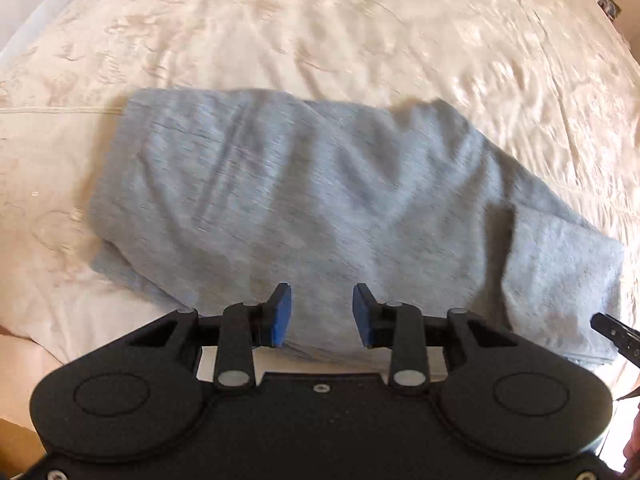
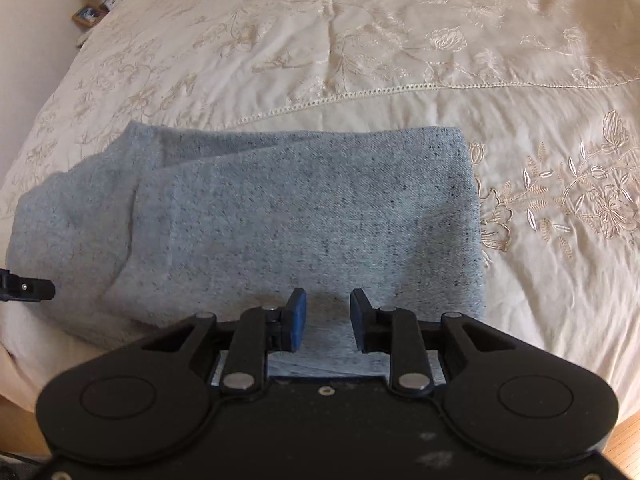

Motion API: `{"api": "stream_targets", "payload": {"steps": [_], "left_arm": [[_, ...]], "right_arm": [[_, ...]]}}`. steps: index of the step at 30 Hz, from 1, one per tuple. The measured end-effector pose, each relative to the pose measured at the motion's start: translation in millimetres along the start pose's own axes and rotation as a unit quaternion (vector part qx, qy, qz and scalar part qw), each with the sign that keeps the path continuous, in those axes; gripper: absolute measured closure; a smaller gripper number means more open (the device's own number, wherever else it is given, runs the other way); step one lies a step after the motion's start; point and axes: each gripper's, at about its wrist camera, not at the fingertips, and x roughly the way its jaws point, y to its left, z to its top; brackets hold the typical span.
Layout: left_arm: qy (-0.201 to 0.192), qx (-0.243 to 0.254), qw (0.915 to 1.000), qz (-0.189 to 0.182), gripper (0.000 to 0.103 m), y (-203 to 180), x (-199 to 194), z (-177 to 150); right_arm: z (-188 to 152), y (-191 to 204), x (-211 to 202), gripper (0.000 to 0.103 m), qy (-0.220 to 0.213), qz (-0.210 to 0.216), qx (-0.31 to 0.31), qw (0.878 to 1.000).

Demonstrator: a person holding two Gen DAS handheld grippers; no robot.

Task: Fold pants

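The pants lie folded into a compact grey bundle near the bed's front edge, so the folding looks nearly finished. Both the left gripper and right gripper hang over it, fingers released and empty. Next might be a last smoothing. Embroidered cream bedspread; a nightstand stands off the far corner

The folded grey pants lie flat on the bed, posing no tall obstacle. Beyond and right of the pants, embroidered bedspread lies bare. Left of them, the left gripper tip intrudes; a cluttered nightstand stands far beyond-left.
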Motion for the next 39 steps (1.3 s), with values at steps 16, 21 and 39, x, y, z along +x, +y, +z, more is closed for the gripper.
{"api": "stream_targets", "payload": {"steps": [16,21,39], "left_arm": [[0.049,-0.079,0.9938,-0.061,0.04,170,89,59],[0.051,-0.063,0.9909,-0.107,0.024,172,100,60],[0.016,-0.013,0.9925,-0.12,0.068,134,73,58]], "right_arm": [[-7,131,-11,0.071,-0.025,-0.013,0.019,0.999],[-12,147,-12,0.071,-0.016,-0.022,0.022,0.999],[-19,182,-5,0.071,0.01,-0.003,-0.004,1.0]]}}
